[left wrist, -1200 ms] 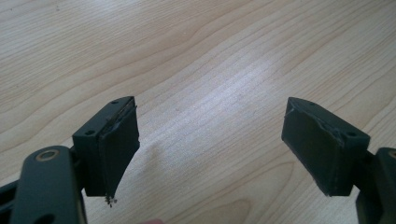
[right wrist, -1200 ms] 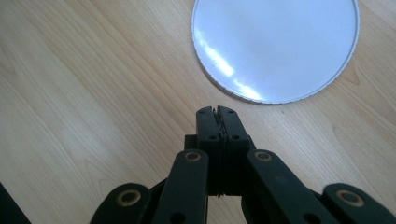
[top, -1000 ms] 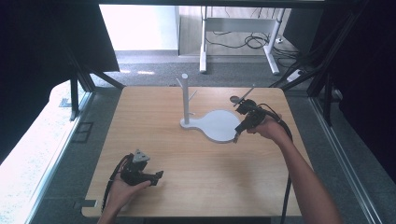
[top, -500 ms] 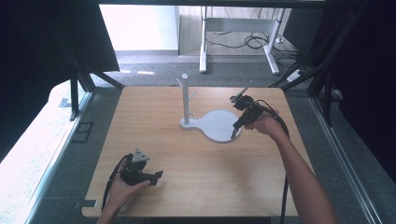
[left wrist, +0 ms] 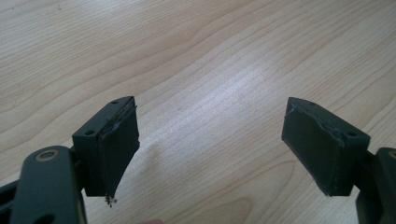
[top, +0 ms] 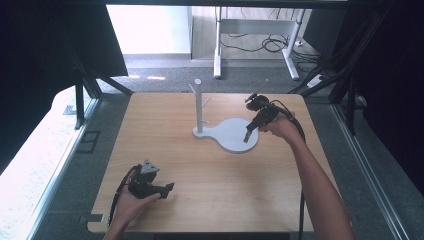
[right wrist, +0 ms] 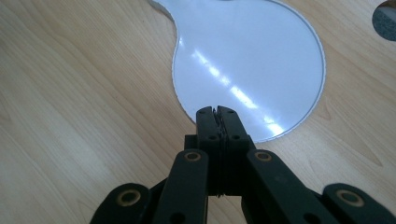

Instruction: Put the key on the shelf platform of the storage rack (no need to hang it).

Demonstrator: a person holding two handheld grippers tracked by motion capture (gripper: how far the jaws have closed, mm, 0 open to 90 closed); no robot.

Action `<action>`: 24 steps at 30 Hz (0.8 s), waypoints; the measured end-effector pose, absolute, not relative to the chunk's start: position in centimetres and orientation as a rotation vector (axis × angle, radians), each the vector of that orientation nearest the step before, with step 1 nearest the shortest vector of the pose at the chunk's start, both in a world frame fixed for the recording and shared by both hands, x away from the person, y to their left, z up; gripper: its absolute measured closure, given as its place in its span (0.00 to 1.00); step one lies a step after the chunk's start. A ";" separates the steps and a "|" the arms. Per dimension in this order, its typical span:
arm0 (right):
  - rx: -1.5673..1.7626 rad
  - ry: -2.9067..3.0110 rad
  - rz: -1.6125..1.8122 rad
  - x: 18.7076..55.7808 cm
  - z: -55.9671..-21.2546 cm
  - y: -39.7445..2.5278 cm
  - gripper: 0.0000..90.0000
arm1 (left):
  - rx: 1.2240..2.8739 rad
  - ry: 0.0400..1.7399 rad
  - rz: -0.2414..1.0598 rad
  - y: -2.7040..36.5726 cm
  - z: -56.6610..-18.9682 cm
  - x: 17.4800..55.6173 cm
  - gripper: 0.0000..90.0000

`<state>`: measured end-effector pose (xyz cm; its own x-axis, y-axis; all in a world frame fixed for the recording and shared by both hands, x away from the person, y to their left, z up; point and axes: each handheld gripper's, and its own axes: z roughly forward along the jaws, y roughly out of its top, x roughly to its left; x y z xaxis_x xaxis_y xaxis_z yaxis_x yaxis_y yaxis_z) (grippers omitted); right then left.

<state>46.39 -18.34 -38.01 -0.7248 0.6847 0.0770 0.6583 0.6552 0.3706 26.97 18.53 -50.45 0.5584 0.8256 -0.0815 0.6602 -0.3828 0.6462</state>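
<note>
A white stand (top: 227, 134) sits on the pale wood-grain table (top: 210, 185); both grippers' jaws are black.

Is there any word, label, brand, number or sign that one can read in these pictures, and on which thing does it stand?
None: no readable text stands on anything here.
White stand: its flat base and post are plain, without print.
Wooden table: only wood grain.
Left gripper and right gripper: black jaws with brass-coloured rivets, no marking.
Grey plate on the left gripper: too small to tell.
</note>
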 end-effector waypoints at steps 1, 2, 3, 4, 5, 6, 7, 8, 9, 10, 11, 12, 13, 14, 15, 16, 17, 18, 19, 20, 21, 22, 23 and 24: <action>1.143 2.793 0.587 46.5 -38.0 -18.3 1.00 | 2.156 1.187 0.335 18.6 -50.4 27.0 0.21; 1.148 2.792 0.593 46.6 -38.0 -18.3 1.00 | 2.155 1.188 0.338 18.6 -50.4 27.0 0.21; 1.153 2.787 0.593 46.8 -38.1 -18.3 1.00 | 2.154 1.188 0.337 18.6 -50.5 27.0 0.21; 1.158 2.790 0.594 46.9 -38.2 -18.3 1.00 | 2.156 1.188 0.335 18.6 -50.5 27.0 0.21; 1.164 2.791 0.596 47.0 -38.3 -18.3 1.00 | 2.157 1.188 0.335 18.5 -50.5 27.0 0.21; 1.164 2.792 0.595 47.1 -38.4 -18.3 1.00 | 2.157 1.186 0.335 18.5 -50.5 27.0 0.21; 1.169 2.793 0.591 47.2 -38.5 -18.2 1.00 | 2.160 1.183 0.338 18.5 -50.5 27.0 0.21; 1.175 2.793 0.589 47.4 -38.6 -18.1 1.00 | 2.160 1.184 0.338 18.5 -50.5 27.0 0.21; 1.177 2.794 0.587 47.6 -38.7 -18.1 1.00 | 2.158 1.185 0.335 18.5 -50.5 27.0 0.21; 1.181 2.792 0.587 47.7 -38.7 -18.0 1.00 | 2.157 1.187 0.334 18.6 -50.4 27.0 0.21; 1.190 2.790 0.583 47.8 -38.7 -17.9 1.00 | 2.155 1.187 0.336 18.6 -50.5 27.0 0.21; 1.186 2.792 0.584 48.0 -38.8 -17.8 1.00 | 2.155 1.188 0.336 18.6 -50.5 27.0 0.21; 1.186 2.791 0.584 48.1 -38.8 -17.7 1.00 | 2.155 1.188 0.336 18.6 -50.5 27.0 0.21; 1.183 2.790 0.585 48.2 -38.8 -17.7 1.00 | 2.155 1.189 0.336 18.7 -50.5 27.0 0.21; 1.182 2.789 0.591 48.3 -38.8 -17.7 1.00 | 2.155 1.190 0.336 18.7 -50.5 27.0 0.21; 1.186 2.786 0.594 48.4 -38.9 -17.6 1.00 | 2.154 1.190 0.336 18.7 -50.5 27.0 0.21; 1.193 2.784 0.592 48.5 -38.9 -17.6 1.00 | 2.154 1.189 0.335 18.7 -50.5 27.0 0.21; 1.193 2.782 0.595 48.7 -39.0 -17.5 1.00 | 2.154 1.188 0.334 18.7 -50.5 27.0 0.21; 1.203 2.778 0.596 48.9 -39.0 -17.5 1.00 | 2.153 1.188 0.335 18.6 -50.5 27.0 0.21; 1.203 2.779 0.592 49.0 -39.1 -17.4 1.00 | 2.153 1.188 0.335 18.6 -50.5 27.0 0.21; 1.203 2.778 0.590 49.2 -39.2 -17.4 1.00 | 2.153 1.189 0.335 18.6 -50.5 27.0 0.21; 1.209 2.778 0.594 49.3 -39.3 -17.4 1.00 | 2.153 1.188 0.335 18.7 -50.5 27.0 0.21; 1.214 2.778 0.587 49.5 -39.4 -17.3 1.00 | 2.153 1.189 0.335 18.7 -50.5 27.0 0.21; 1.216 2.777 0.574 49.7 -39.5 -17.2 1.00 | 2.154 1.190 0.335 18.7 -50.5 27.0 0.21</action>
